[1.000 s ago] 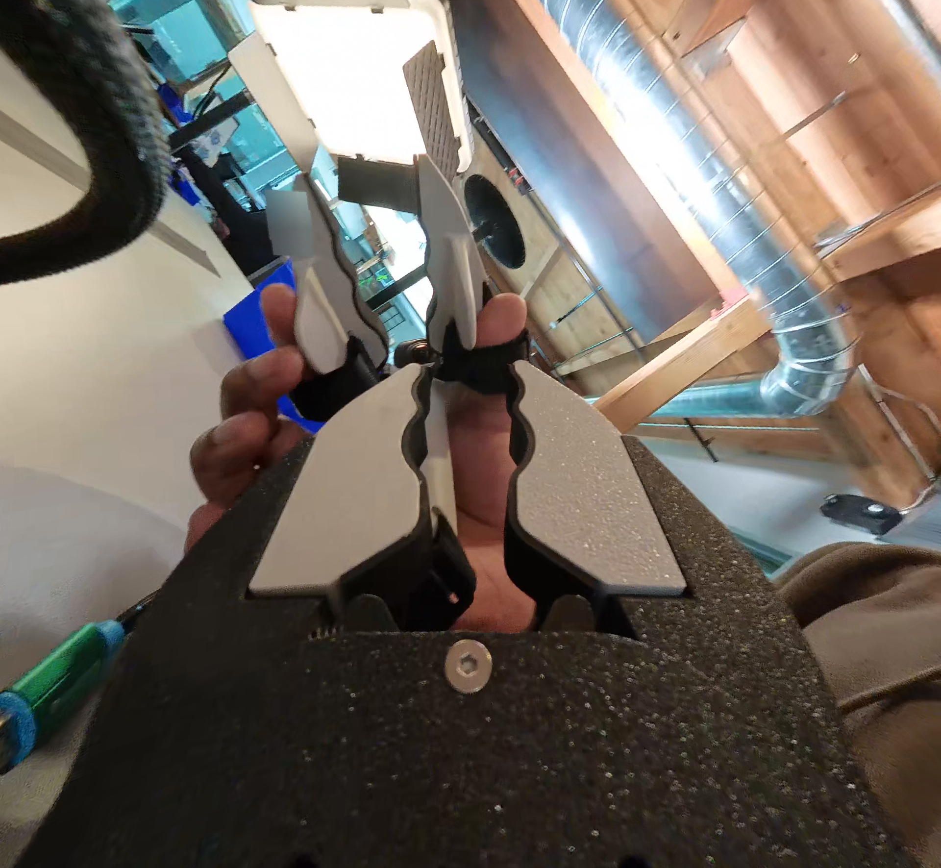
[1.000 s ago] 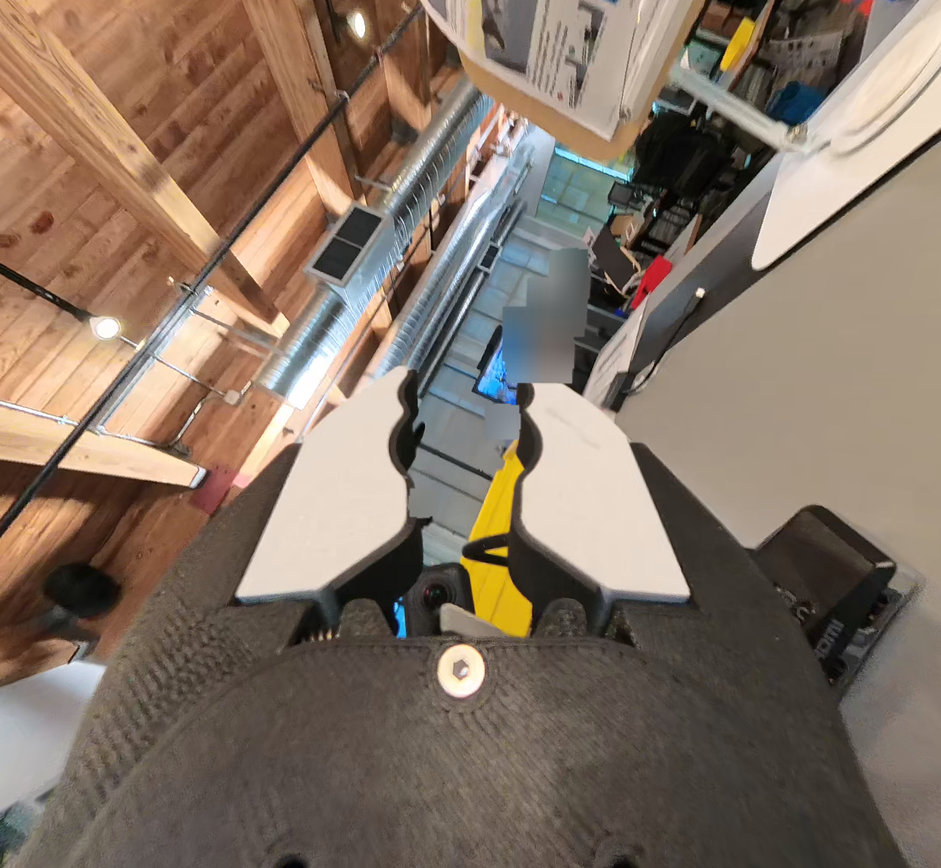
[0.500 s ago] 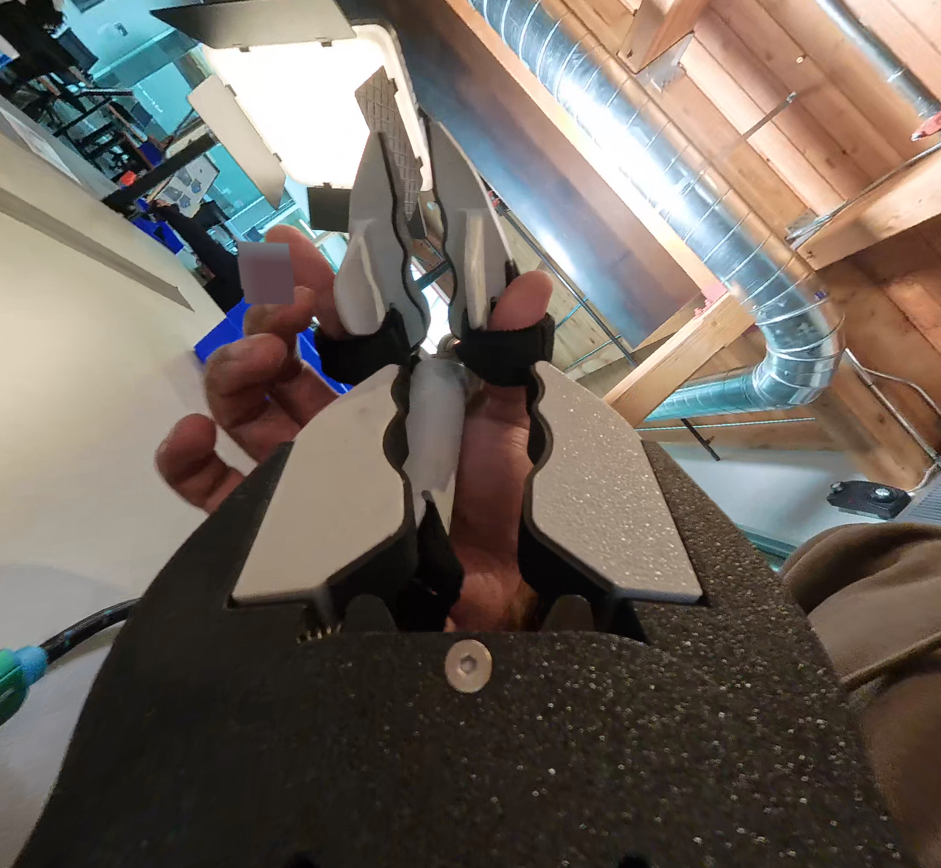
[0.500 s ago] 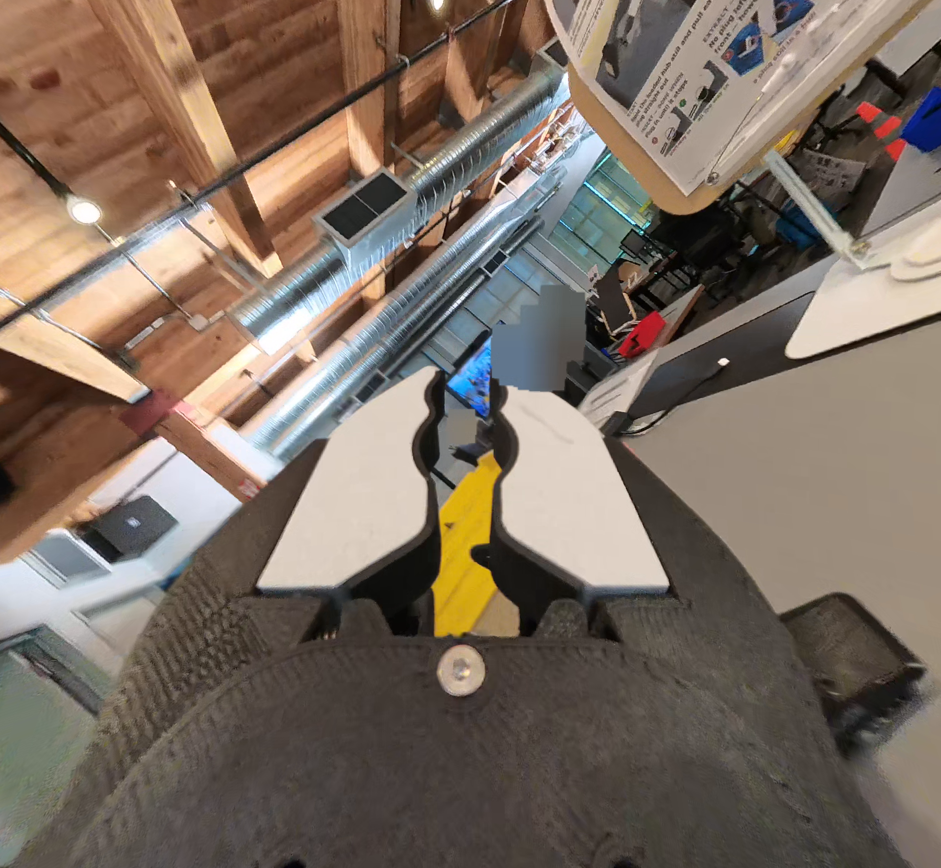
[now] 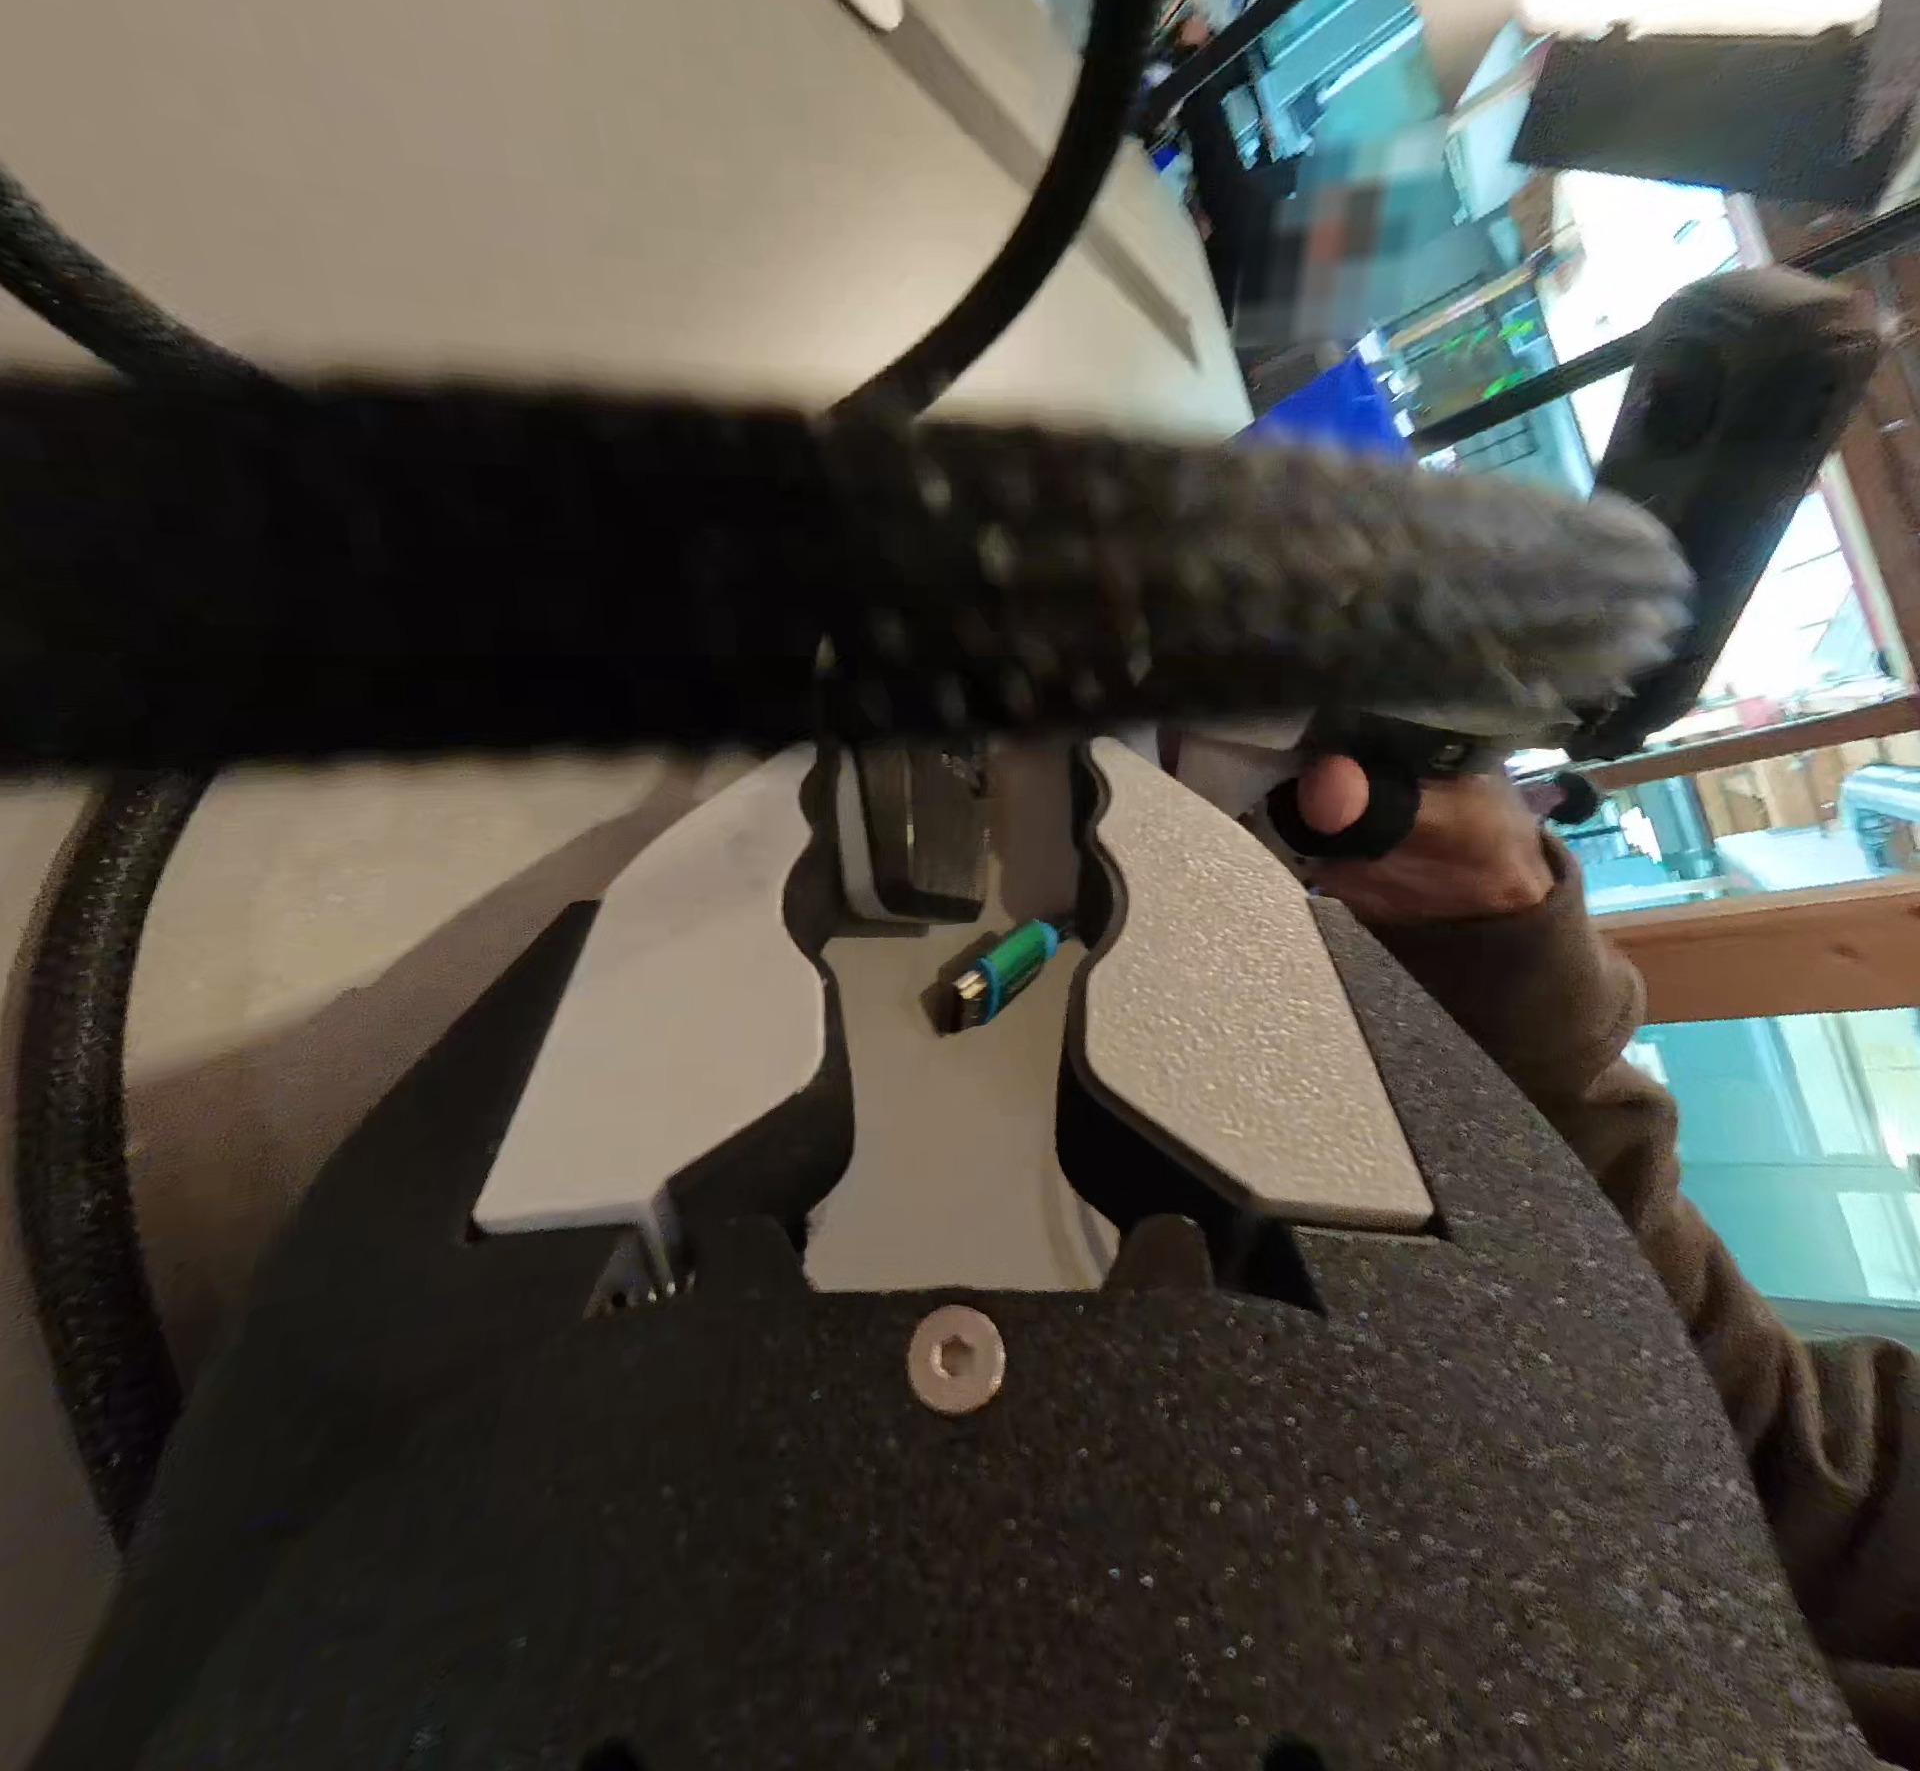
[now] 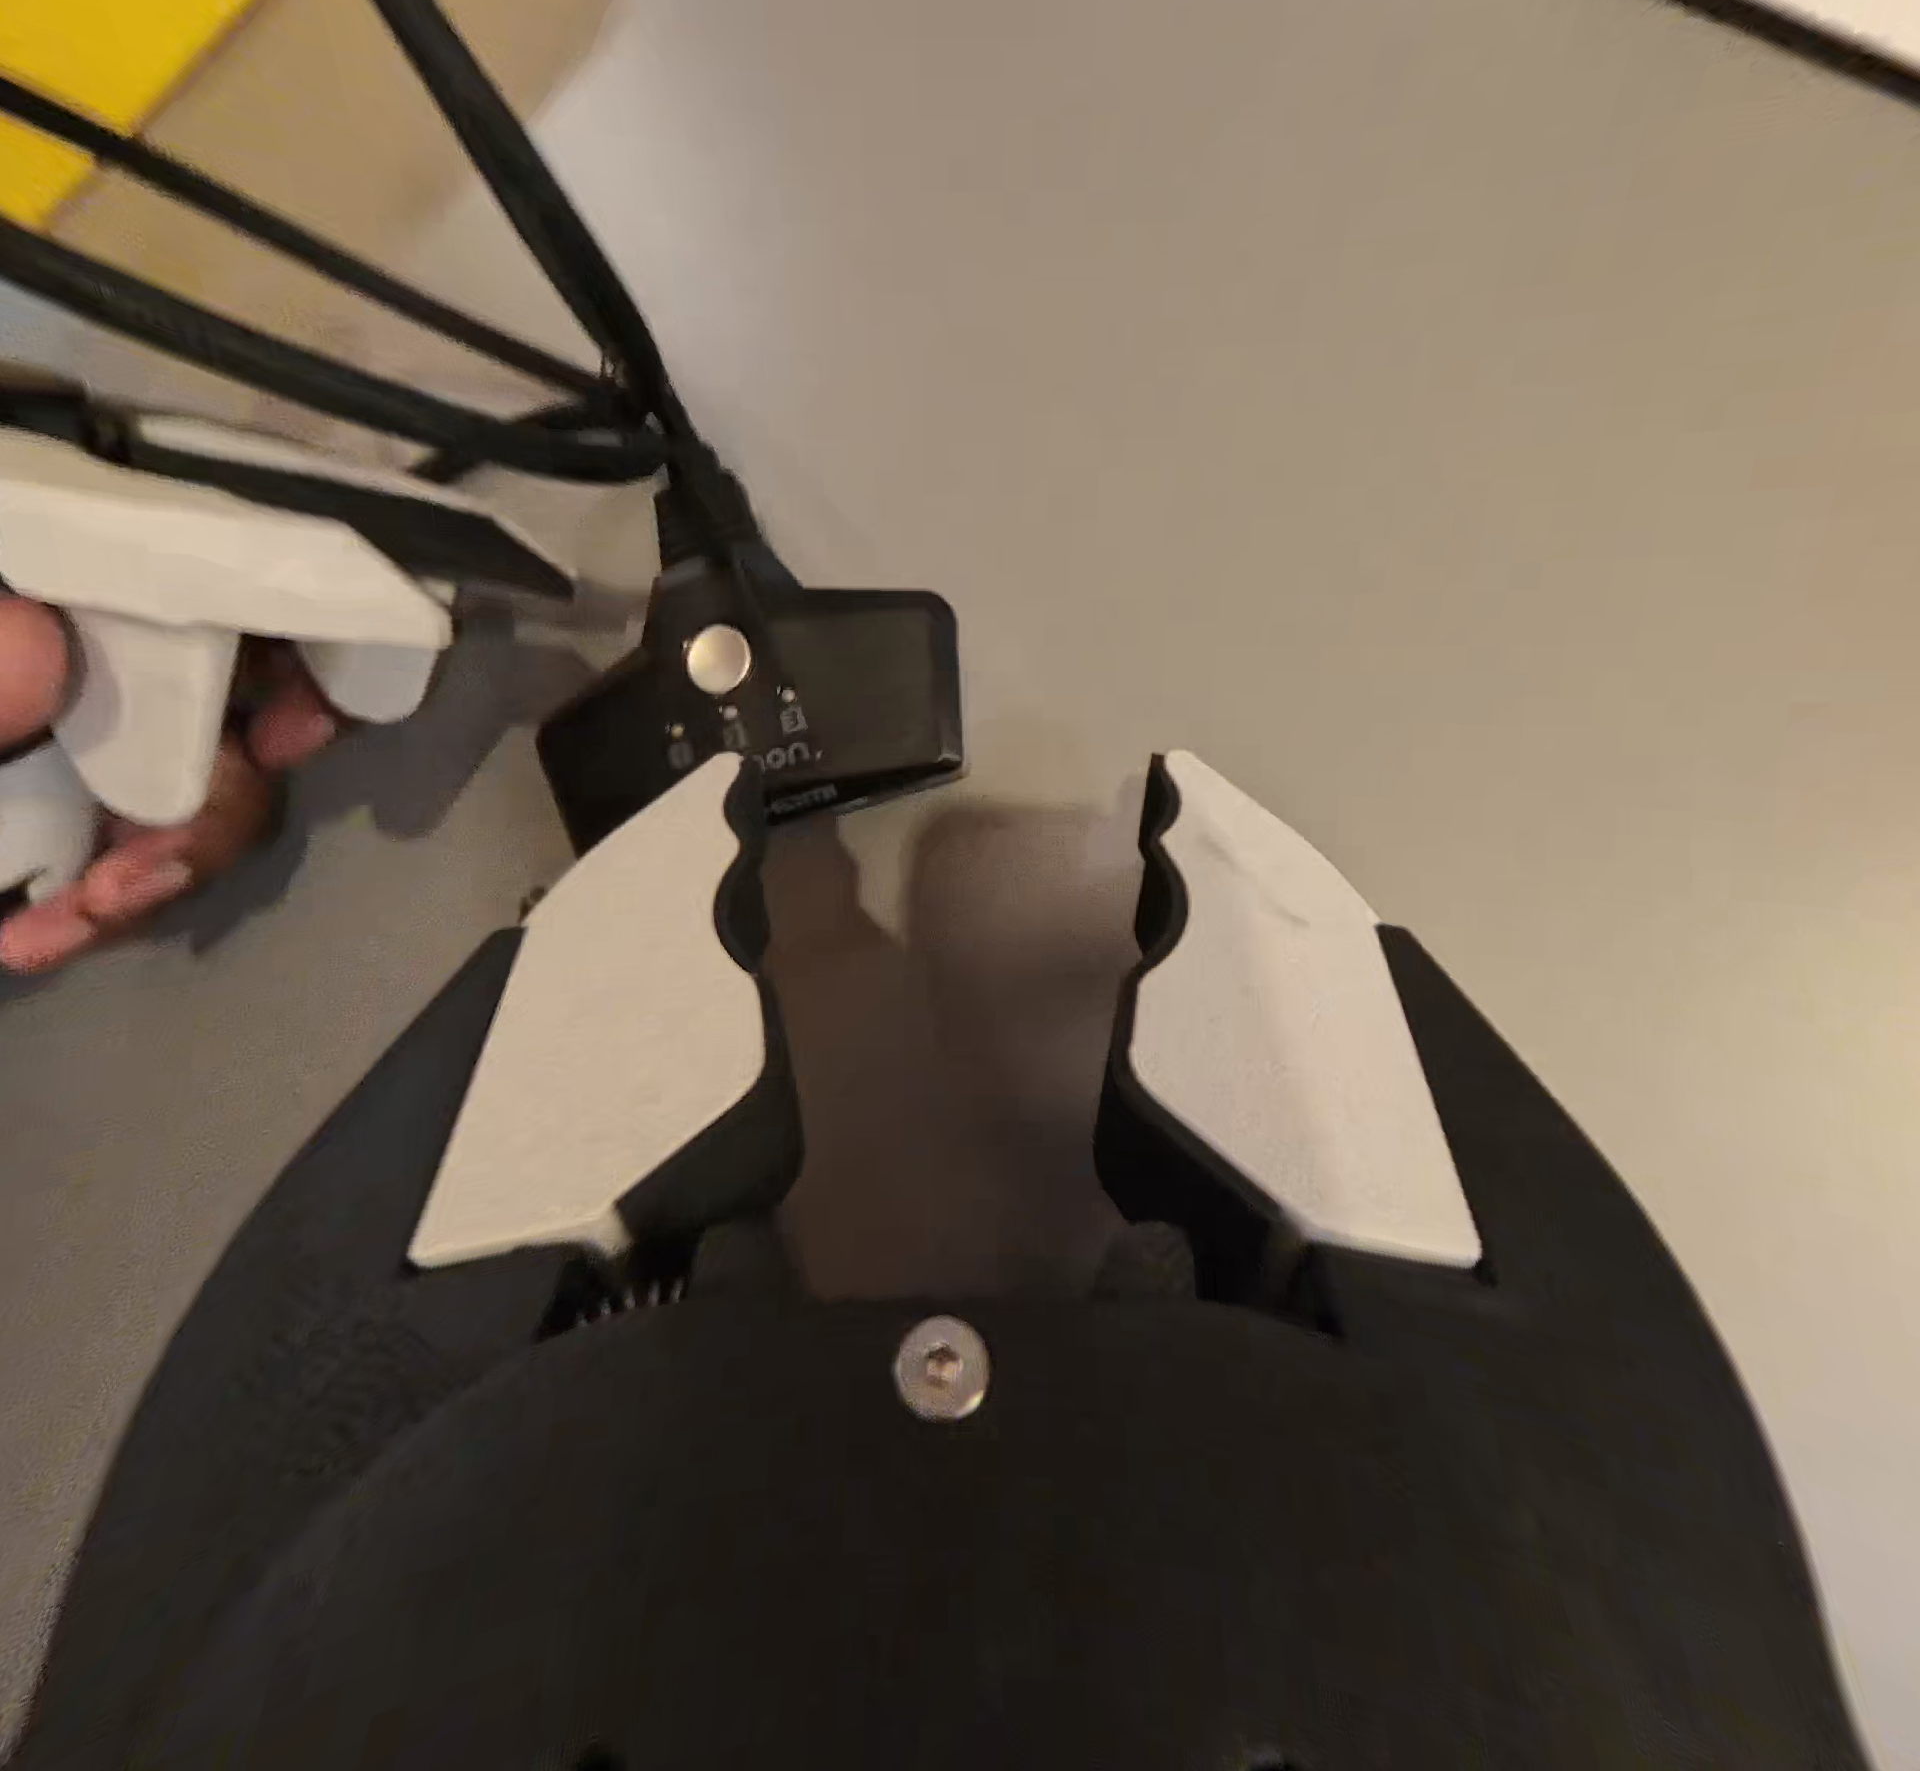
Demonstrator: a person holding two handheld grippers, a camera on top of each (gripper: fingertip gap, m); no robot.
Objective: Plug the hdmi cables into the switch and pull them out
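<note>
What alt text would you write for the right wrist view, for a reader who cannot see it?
The right gripper hovers open over a grey table, its left fingertip just in front of a black switch box with a round silver button. Black cables run from the box up and to the left.

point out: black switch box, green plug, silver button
black switch box (image 6: 862, 682): right wrist view, glossy top face.
green plug (image 5: 1013, 958): left wrist view, green shell.
silver button (image 6: 717, 656): right wrist view, middle of its cap.
</note>
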